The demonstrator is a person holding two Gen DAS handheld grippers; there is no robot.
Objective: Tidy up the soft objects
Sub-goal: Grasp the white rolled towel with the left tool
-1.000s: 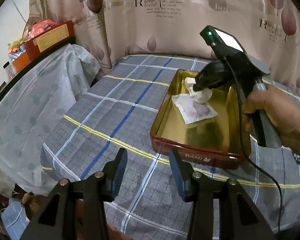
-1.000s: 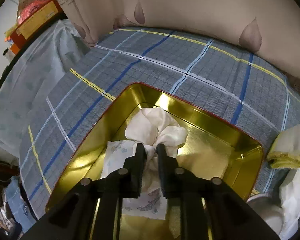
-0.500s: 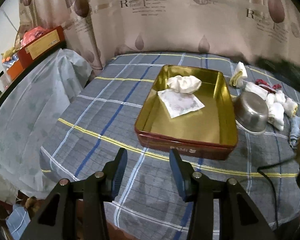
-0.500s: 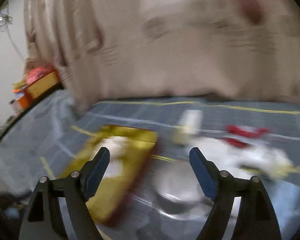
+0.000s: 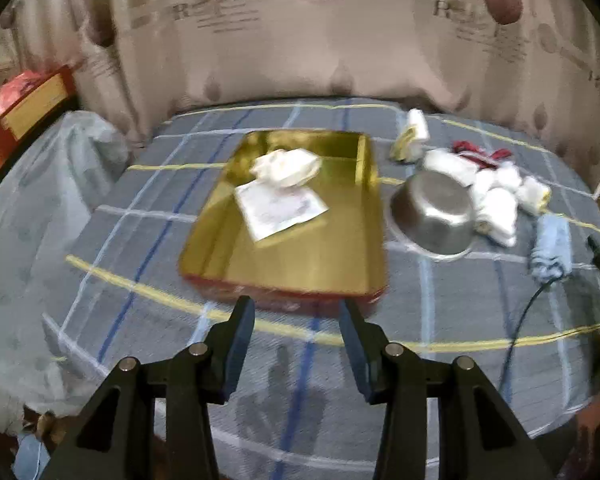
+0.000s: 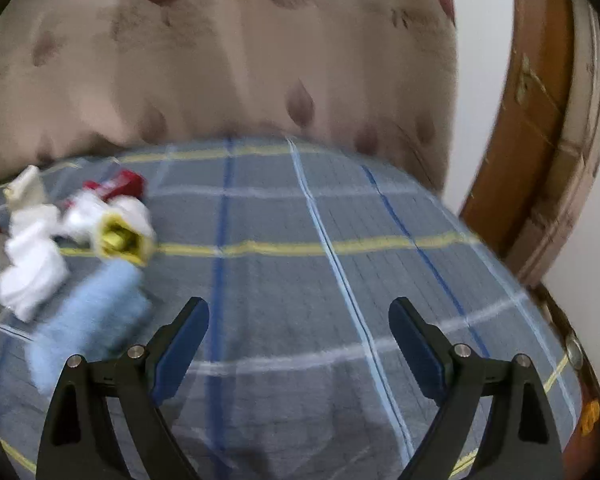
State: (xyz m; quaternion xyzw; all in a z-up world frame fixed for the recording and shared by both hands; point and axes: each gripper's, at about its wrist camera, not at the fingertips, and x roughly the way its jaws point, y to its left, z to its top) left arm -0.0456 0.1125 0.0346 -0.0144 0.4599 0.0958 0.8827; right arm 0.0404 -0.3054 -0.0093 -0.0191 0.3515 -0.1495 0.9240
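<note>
Two grippers, left gripper [image 5: 296, 330] and right gripper [image 6: 299, 338], gape empty, right just opening; blurred swing risks overshooting blue cloth [image 6: 86, 322], lower left.

The left wrist view looks steeply down from the near edge of the bed [image 5: 148, 280] at the tray [image 5: 300, 256]. The right wrist view faces farther right, toward the curtain [image 6: 260, 60]. Both share the blue cloth [image 5: 552, 248] [image 6: 88, 316].
</note>
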